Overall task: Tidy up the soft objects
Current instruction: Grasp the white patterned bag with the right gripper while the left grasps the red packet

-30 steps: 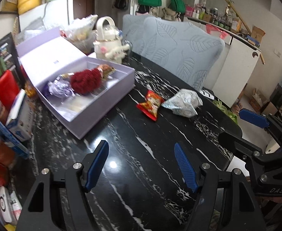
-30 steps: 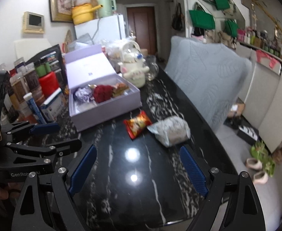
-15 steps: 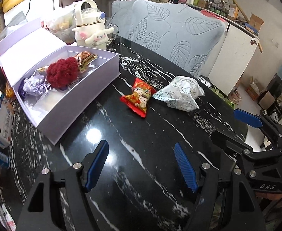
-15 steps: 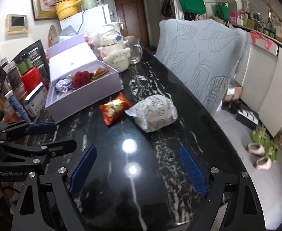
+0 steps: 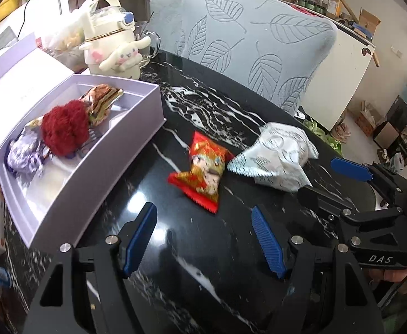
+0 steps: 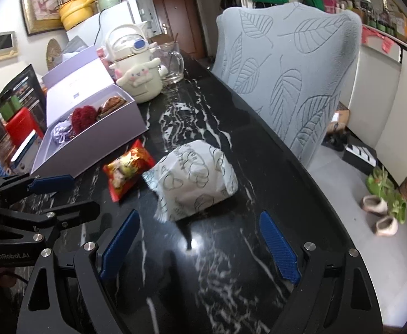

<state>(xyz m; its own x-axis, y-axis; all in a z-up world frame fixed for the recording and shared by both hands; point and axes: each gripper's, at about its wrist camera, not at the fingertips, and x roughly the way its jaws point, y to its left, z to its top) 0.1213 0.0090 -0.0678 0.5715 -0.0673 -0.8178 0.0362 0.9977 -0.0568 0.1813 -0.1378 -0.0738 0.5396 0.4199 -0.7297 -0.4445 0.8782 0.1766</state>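
Black marble desk [image 5: 192, 253], left wrist view: your left gripper [image 5: 203, 236] hovers released and empty, just short of the red snack packet [image 5: 203, 171].
Packet axis: long axis runs from its near serrated edge away toward the lavender box [image 5: 97, 183]; approach so your fingers [image 5: 140, 235] close across the short width.
Box contents: red pompom [image 5: 64, 129], purple wrapped item [image 5: 25, 154], and a brown packet already lie inside.
Right wrist view: your right gripper [image 6: 200, 247] stands wide and empty, facing the white paper-wrapped bundle [image 6: 195, 179].
Bundle position: touching the red packet's side, its long axis slanting left-to-right.
Advice: pinch gently; both wrappers will likely crumple.
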